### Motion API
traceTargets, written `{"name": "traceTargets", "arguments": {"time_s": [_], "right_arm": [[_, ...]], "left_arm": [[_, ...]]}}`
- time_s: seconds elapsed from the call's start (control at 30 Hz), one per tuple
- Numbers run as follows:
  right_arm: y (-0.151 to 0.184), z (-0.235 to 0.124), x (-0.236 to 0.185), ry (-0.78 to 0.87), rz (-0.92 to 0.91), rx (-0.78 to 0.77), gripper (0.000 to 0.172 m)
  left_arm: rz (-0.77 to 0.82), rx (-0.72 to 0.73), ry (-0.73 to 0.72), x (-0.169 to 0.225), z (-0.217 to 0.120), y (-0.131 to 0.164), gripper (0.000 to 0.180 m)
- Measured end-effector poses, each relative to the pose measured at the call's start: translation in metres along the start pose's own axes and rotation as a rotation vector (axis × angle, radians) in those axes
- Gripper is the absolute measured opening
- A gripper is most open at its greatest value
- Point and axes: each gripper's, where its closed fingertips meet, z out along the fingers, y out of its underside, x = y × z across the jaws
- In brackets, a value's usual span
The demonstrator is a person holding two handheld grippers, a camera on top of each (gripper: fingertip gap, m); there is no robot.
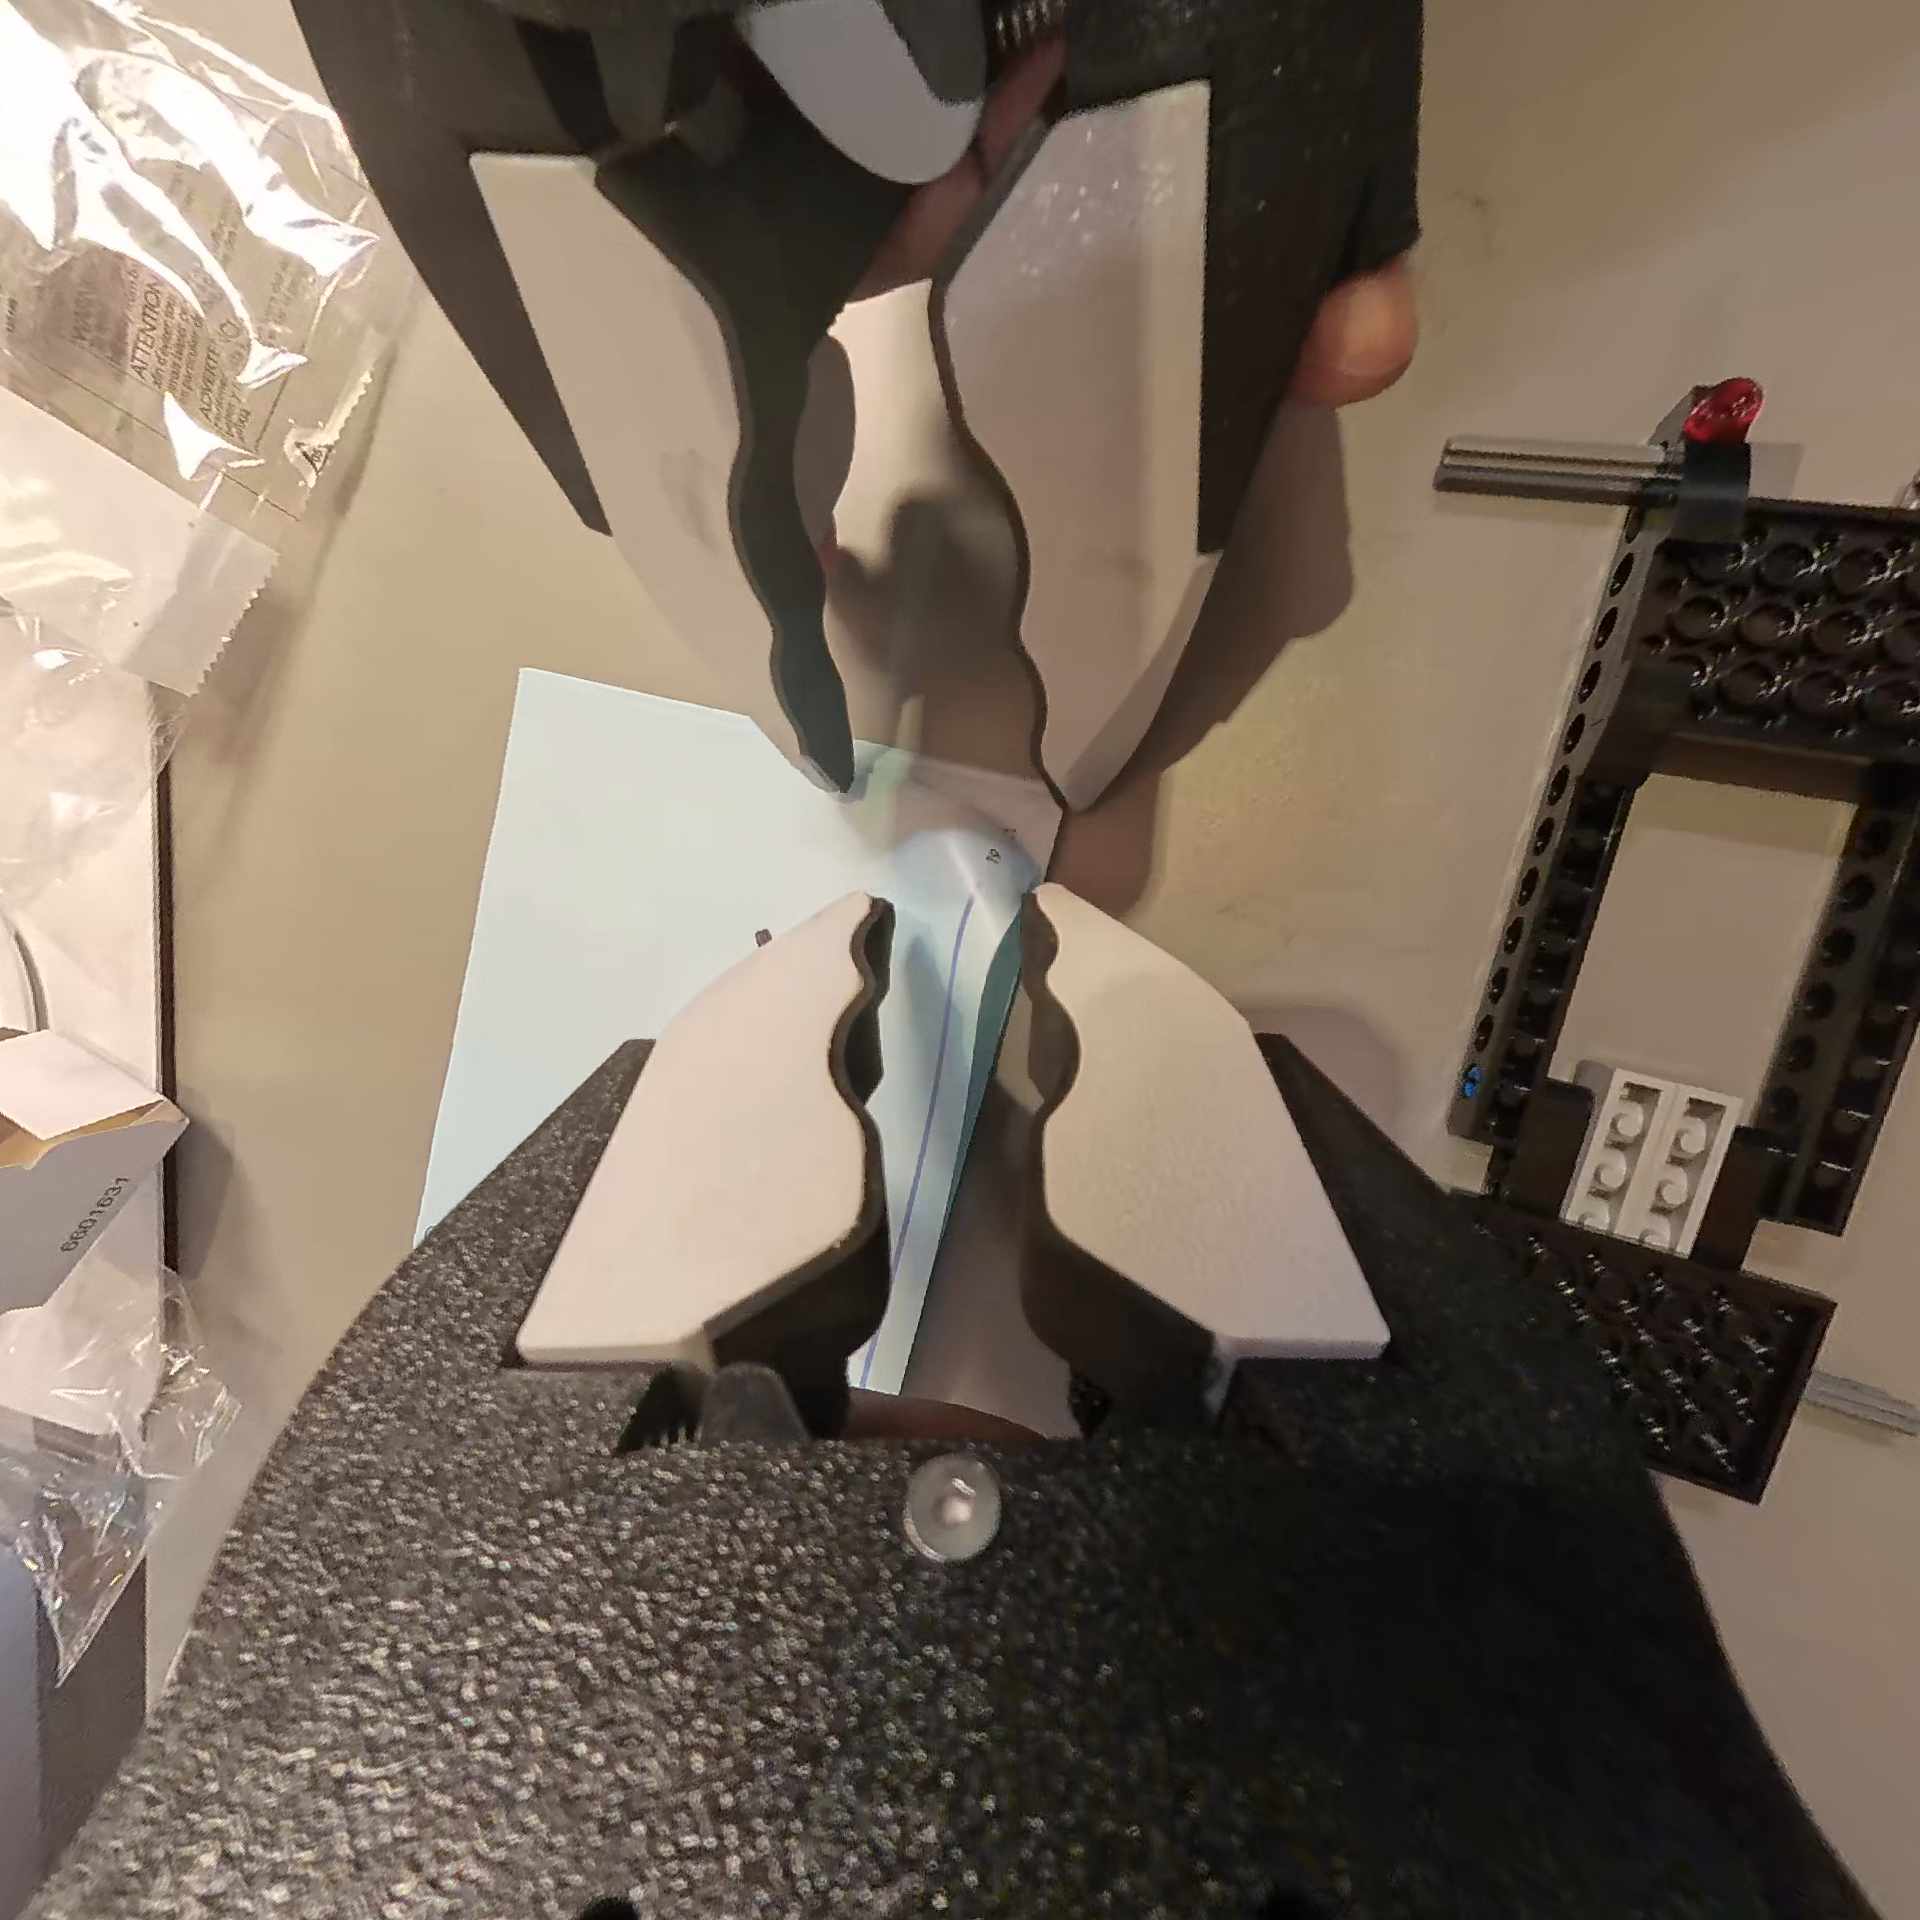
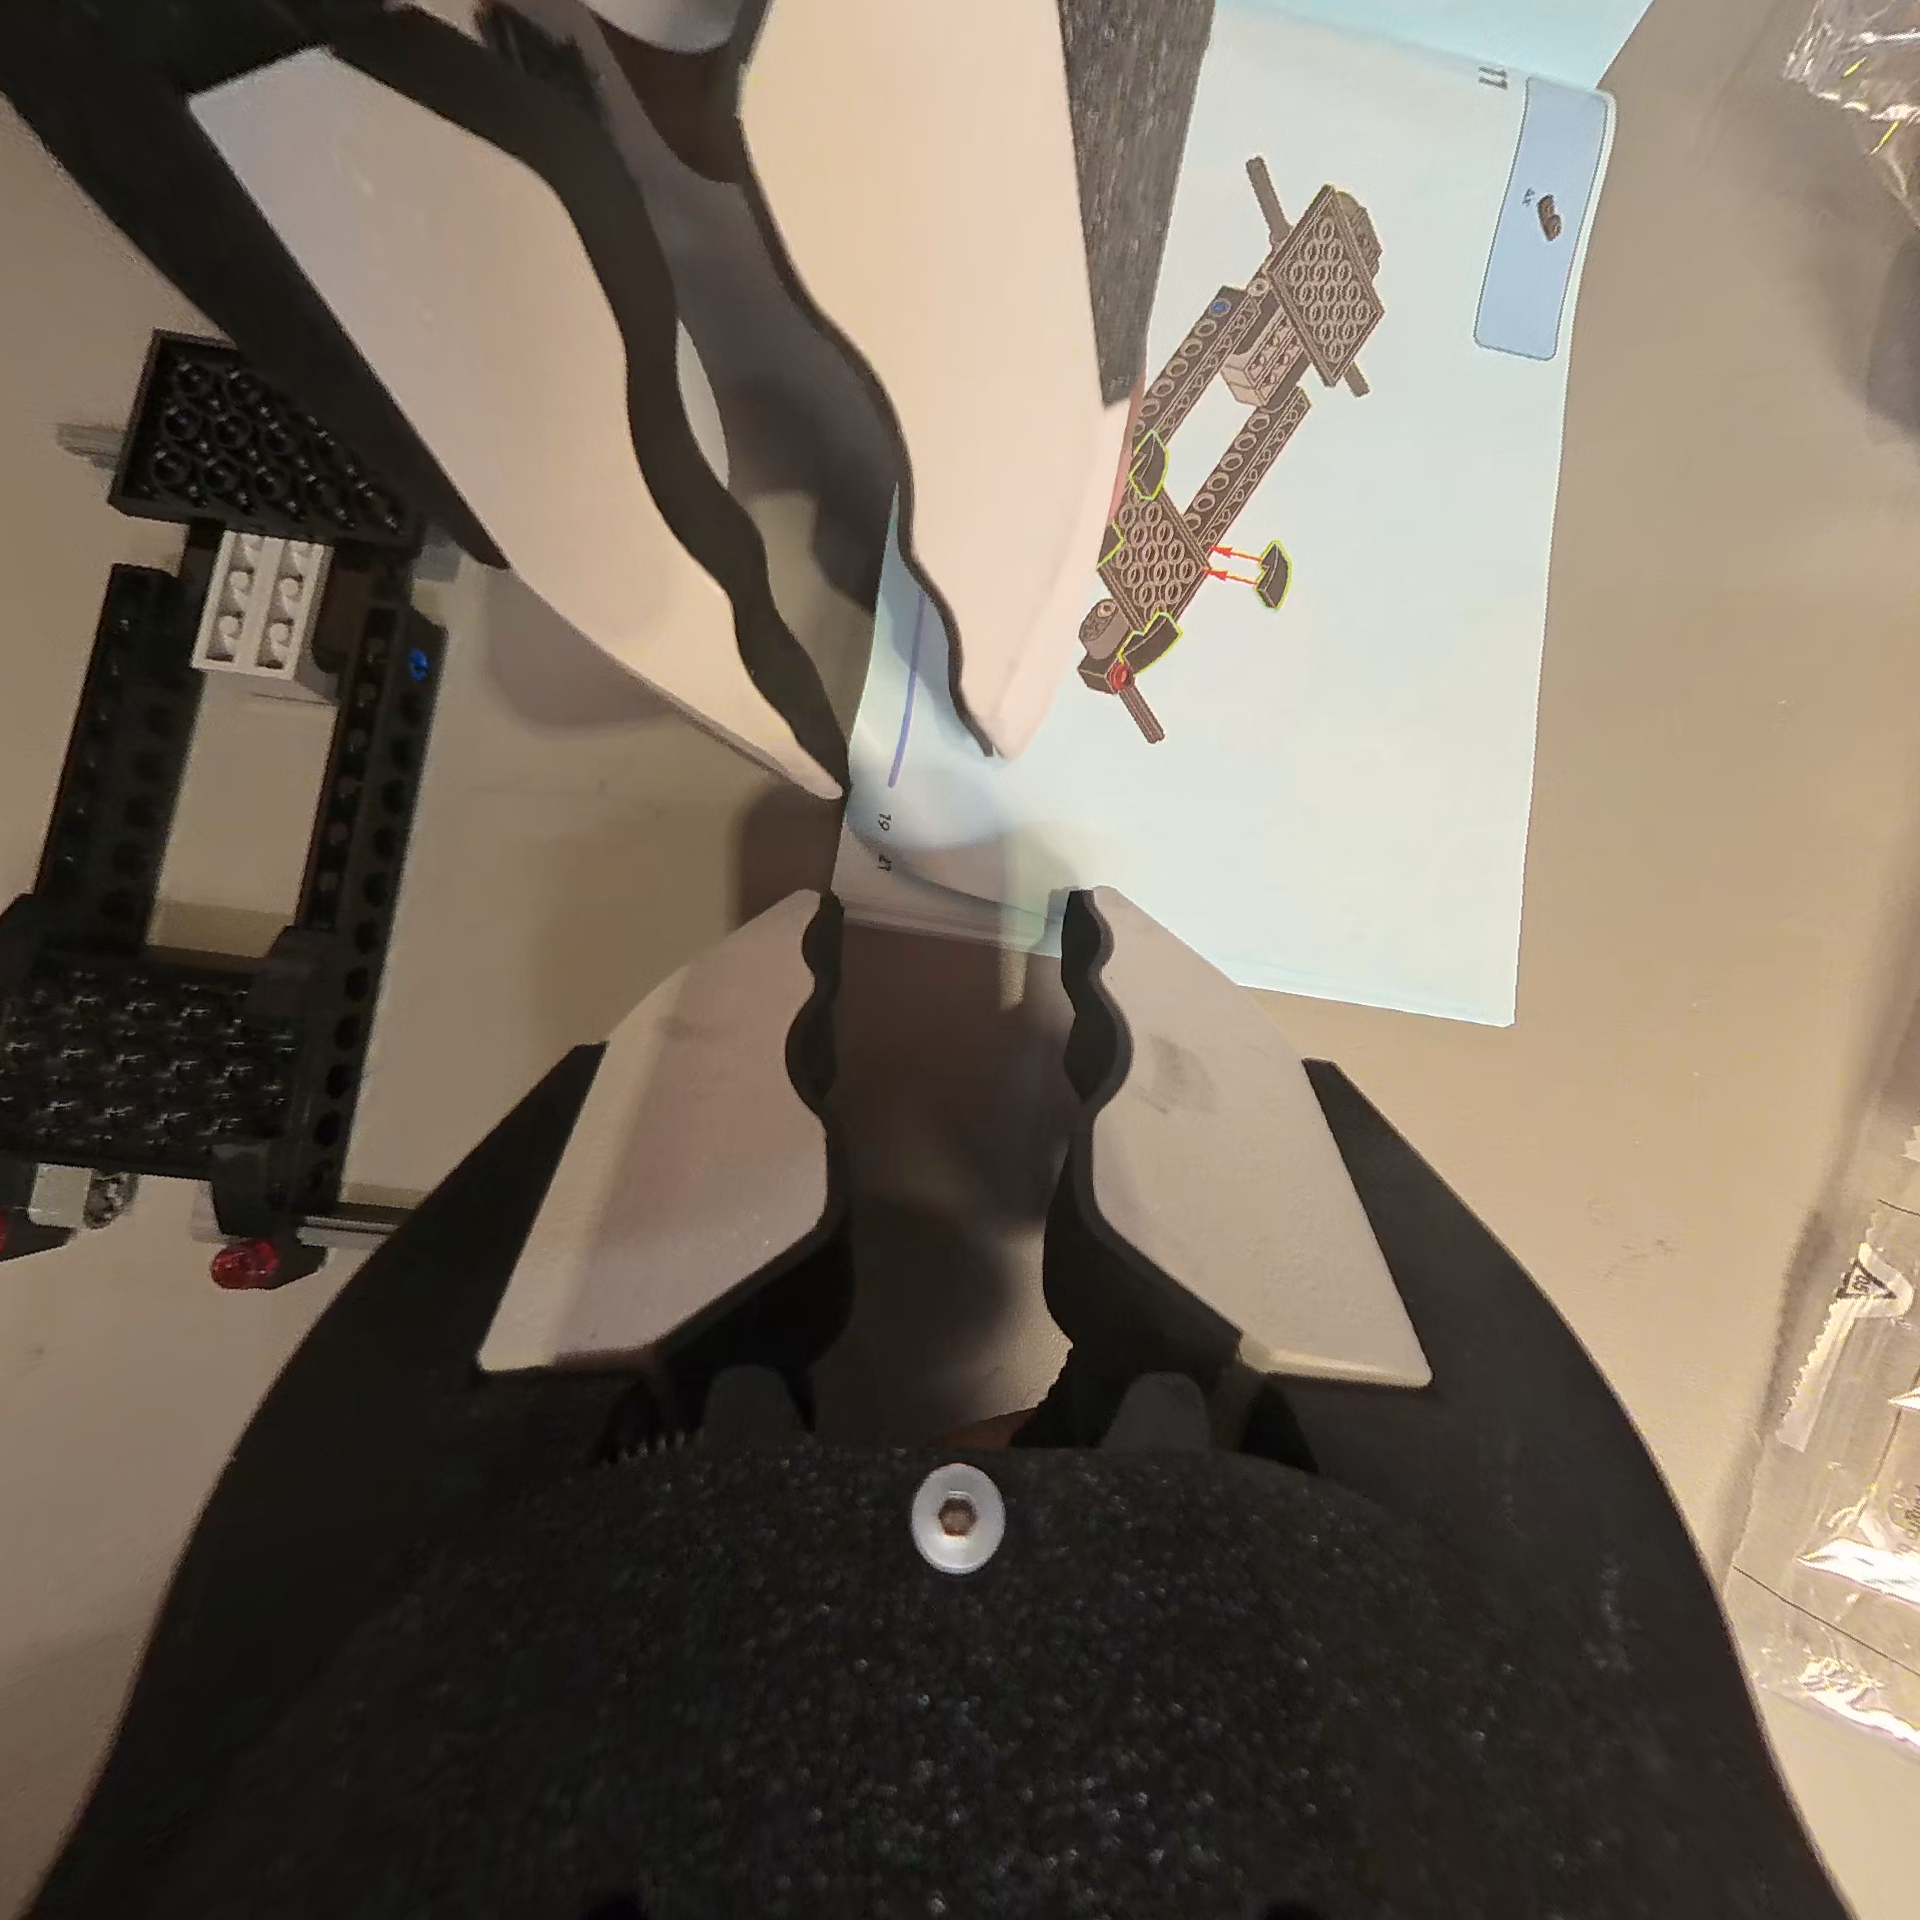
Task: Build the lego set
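A light blue instruction booklet (image 1: 623, 883) lies open on the beige table, and it also shows in the right wrist view (image 2: 1351, 779). My left gripper (image 1: 956, 899) is closed on a lifted, curled page (image 1: 951, 1039) at the booklet's corner, and the page touches both pads. The right wrist view shows the same gripper (image 2: 914, 769) from the far side, with the page (image 2: 904, 644) between its fingers. My right gripper (image 2: 951, 899) faces it, open, with the page edges (image 2: 935, 914) lying between its fingertips but not pinched. It also shows in the left wrist view (image 1: 951, 790).
A black brick frame (image 1: 1766, 623) with white bricks (image 1: 1652, 1153) and a red stud (image 1: 1725, 407) lies beside the booklet, and also shows in the right wrist view (image 2: 208, 987). Clear plastic bags (image 1: 156, 260) (image 2: 1849, 1455) and a small white box (image 1: 73, 1174) lie at the edges. My two grippers' fingertips are within a few centimetres of each other.
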Motion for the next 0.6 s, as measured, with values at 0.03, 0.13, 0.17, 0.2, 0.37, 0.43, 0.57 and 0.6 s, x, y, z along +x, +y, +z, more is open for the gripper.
{"name": "traceTargets", "arguments": {"time_s": [0.03,0.13,0.17,0.2,0.37,0.43,0.57,0.6], "right_arm": [[0.000,0.000,0.000,0.000,0.000,0.000,0.041],[0.000,0.000,0.000,0.001,-0.002,0.000,0.041],[0.000,0.000,0.000,0.001,-0.002,0.000,0.041],[0.000,0.000,0.000,0.001,-0.003,0.001,0.041],[0.000,0.000,0.001,0.009,-0.014,0.005,0.043],[0.000,0.000,0.001,0.013,-0.021,0.007,0.044],[0.001,-0.002,0.003,0.019,-0.024,0.007,0.049],[0.001,-0.002,0.004,0.025,-0.026,0.009,0.049]], "left_arm": [[-0.002,-0.001,0.000,0.000,0.000,0.000,0.024],[-0.011,0.006,0.000,-0.002,-0.001,0.000,0.024],[-0.013,0.011,0.001,-0.002,-0.002,0.000,0.024],[-0.012,0.012,-0.002,-0.002,-0.002,-0.001,0.024],[-0.009,0.016,-0.019,-0.006,-0.006,0.000,0.024],[-0.006,0.019,-0.025,-0.007,-0.007,0.000,0.023],[-0.018,0.028,-0.034,-0.010,-0.008,0.000,0.021],[-0.024,0.029,-0.037,-0.010,-0.008,-0.001,0.019]]}}
